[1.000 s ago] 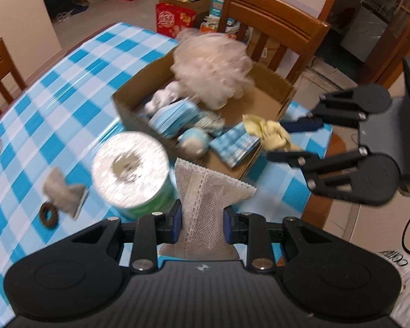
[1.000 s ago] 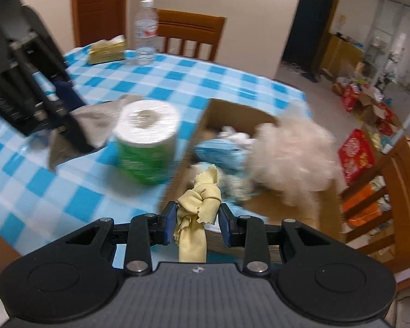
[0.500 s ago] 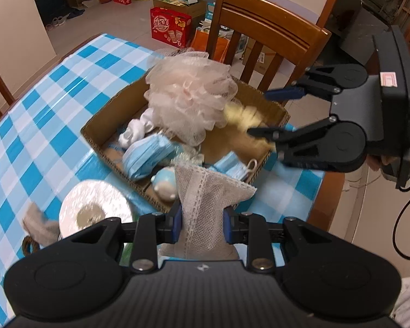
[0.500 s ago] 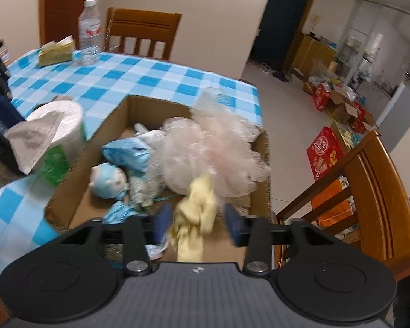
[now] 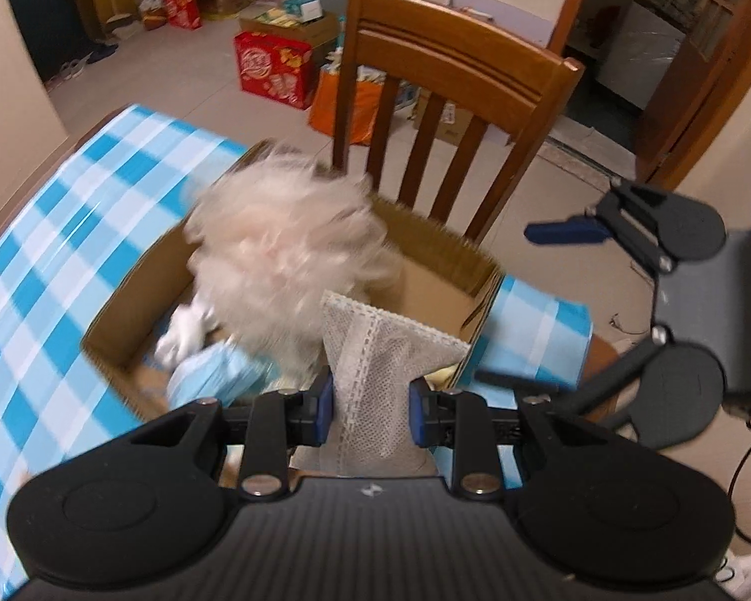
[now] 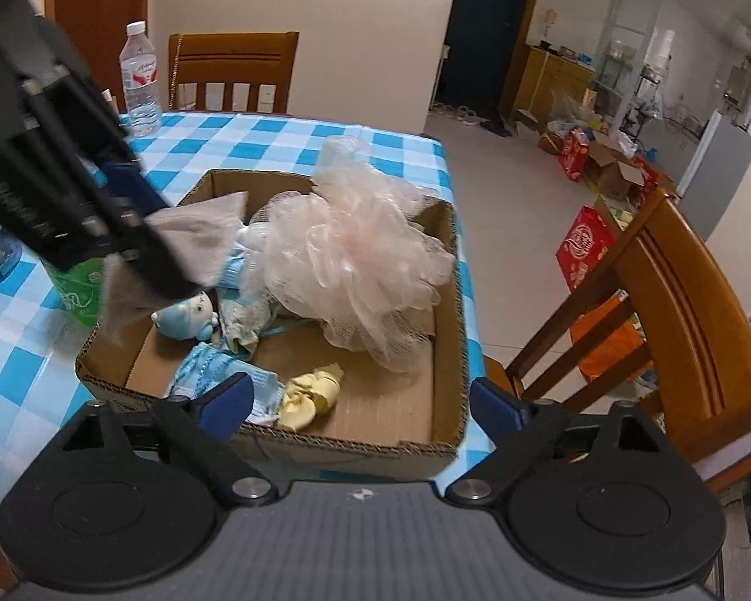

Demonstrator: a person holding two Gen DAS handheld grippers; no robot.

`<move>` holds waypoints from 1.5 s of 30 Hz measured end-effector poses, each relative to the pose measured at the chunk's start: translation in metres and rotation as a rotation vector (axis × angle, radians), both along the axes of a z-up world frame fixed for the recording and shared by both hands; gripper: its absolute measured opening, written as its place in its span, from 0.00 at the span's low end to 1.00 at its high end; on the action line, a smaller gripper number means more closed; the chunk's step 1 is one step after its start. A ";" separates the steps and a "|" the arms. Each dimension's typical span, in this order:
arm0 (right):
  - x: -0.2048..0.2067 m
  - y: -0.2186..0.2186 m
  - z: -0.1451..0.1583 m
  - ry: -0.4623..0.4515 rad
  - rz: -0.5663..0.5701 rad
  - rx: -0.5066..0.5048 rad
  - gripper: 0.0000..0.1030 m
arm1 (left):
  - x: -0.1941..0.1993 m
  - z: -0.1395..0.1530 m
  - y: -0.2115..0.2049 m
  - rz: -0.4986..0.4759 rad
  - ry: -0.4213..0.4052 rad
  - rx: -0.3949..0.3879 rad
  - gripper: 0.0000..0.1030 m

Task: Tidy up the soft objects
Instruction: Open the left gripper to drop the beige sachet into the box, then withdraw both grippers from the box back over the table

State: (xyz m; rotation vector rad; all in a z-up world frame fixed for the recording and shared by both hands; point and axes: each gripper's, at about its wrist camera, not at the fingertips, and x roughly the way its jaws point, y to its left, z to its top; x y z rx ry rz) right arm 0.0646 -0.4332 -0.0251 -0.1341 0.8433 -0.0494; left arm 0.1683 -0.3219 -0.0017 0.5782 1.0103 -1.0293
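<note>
Black ribbed gripper bodies, blue-padded fingers (image 5: 320, 403), silver screws (image 5: 261, 485), round black housings

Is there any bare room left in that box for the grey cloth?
Yes: bare floor shows in the cardboard box along its chair-side wall, between the yellow cloth and the pink mesh puff. The far side is crowded with masks and a blue doll. The left claw holds the grey cloth.

Corrugated cardboard box (image 6: 440, 310), glossy tablecloth (image 5: 35, 270)
</note>
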 end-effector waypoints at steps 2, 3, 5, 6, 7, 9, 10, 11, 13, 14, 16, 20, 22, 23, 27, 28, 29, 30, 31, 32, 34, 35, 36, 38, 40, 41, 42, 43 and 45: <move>-0.004 -0.003 0.000 0.000 -0.015 0.001 0.93 | 0.000 0.000 -0.013 -0.021 -0.004 -0.010 0.28; -0.006 -0.004 0.001 -0.001 -0.021 0.002 0.93 | 0.000 -0.001 -0.019 -0.028 -0.008 -0.015 0.29; -0.009 -0.006 0.001 -0.002 -0.032 0.007 0.93 | 0.001 -0.004 -0.028 -0.034 -0.027 -0.031 0.52; -0.011 -0.007 0.001 -0.002 -0.036 0.009 0.93 | 0.002 -0.006 -0.031 -0.031 -0.033 -0.031 0.60; -0.012 -0.007 0.001 -0.003 -0.040 0.011 0.93 | 0.003 -0.008 -0.034 -0.022 -0.039 -0.031 0.72; -0.015 -0.006 0.002 -0.003 -0.043 0.018 0.93 | 0.004 -0.011 -0.033 -0.001 -0.063 -0.049 0.83; -0.015 -0.006 0.002 -0.005 -0.044 0.020 0.94 | 0.005 -0.012 -0.030 0.006 -0.069 -0.058 0.87; -0.016 -0.004 0.002 -0.007 -0.045 0.022 0.94 | 0.006 -0.012 -0.027 0.017 -0.071 -0.063 0.88; -0.016 -0.002 0.003 -0.011 -0.042 0.029 0.97 | 0.005 -0.011 -0.020 0.034 -0.081 -0.071 0.90; -0.015 -0.001 0.004 -0.014 -0.041 0.033 0.97 | 0.003 -0.010 -0.015 0.045 -0.093 -0.077 0.93; -0.014 0.003 0.005 -0.020 -0.037 0.040 0.98 | 0.001 -0.008 -0.005 0.069 -0.105 -0.091 0.95; -0.011 0.010 0.006 -0.016 -0.026 0.042 1.00 | -0.008 -0.004 0.016 0.106 -0.156 -0.108 0.97; -0.008 0.014 0.007 -0.012 -0.022 0.049 1.00 | -0.013 -0.004 0.025 0.119 -0.191 -0.104 0.98; -0.007 0.017 0.007 -0.012 -0.021 0.050 1.00 | -0.016 -0.005 0.030 0.129 -0.209 -0.099 0.98; -0.003 0.026 0.008 -0.010 -0.031 0.051 1.00 | -0.027 -0.008 0.045 0.156 -0.260 -0.084 0.98; -0.002 0.028 0.008 -0.009 -0.039 0.048 1.00 | -0.029 -0.010 0.050 0.166 -0.260 -0.084 0.98; -0.001 0.030 0.008 -0.012 -0.045 0.049 1.00 | -0.030 -0.010 0.054 0.178 -0.258 -0.088 0.98; -0.001 0.032 0.008 -0.017 -0.050 0.051 1.00 | -0.031 -0.011 0.058 0.193 -0.254 -0.094 0.98; -0.001 0.034 0.009 -0.016 -0.050 0.048 1.00 | -0.032 -0.011 0.064 0.212 -0.252 -0.102 0.98; 0.000 0.036 0.009 -0.017 -0.052 0.047 1.00 | -0.032 -0.011 0.069 0.229 -0.249 -0.104 0.98; 0.000 0.042 0.009 -0.009 -0.049 0.050 1.00 | -0.033 -0.010 0.079 0.265 -0.238 -0.107 0.98; 0.001 0.044 0.009 -0.002 -0.045 0.055 1.00 | -0.034 -0.008 0.086 0.275 -0.231 -0.117 0.98; 0.001 0.047 0.010 0.005 -0.043 0.056 1.00 | -0.036 -0.008 0.092 0.284 -0.226 -0.126 0.98; 0.003 0.055 0.009 0.016 -0.035 0.050 1.00 | -0.038 -0.007 0.103 0.307 -0.231 -0.131 0.98; 0.004 0.064 0.009 0.028 -0.025 0.049 1.00 | -0.040 -0.007 0.114 0.335 -0.240 -0.129 0.98; 0.005 0.068 0.009 0.033 -0.022 0.051 1.00 | -0.040 -0.007 0.120 0.345 -0.239 -0.127 0.98; 0.005 0.073 0.009 0.037 -0.016 0.055 1.00 | -0.040 -0.009 0.126 0.355 -0.235 -0.123 0.98; 0.006 0.077 0.009 0.042 -0.011 0.058 1.00 | -0.039 -0.010 0.131 0.364 -0.233 -0.119 0.98; 0.008 0.088 0.009 0.051 -0.005 0.059 1.00 | -0.038 -0.012 0.143 0.392 -0.231 -0.111 0.98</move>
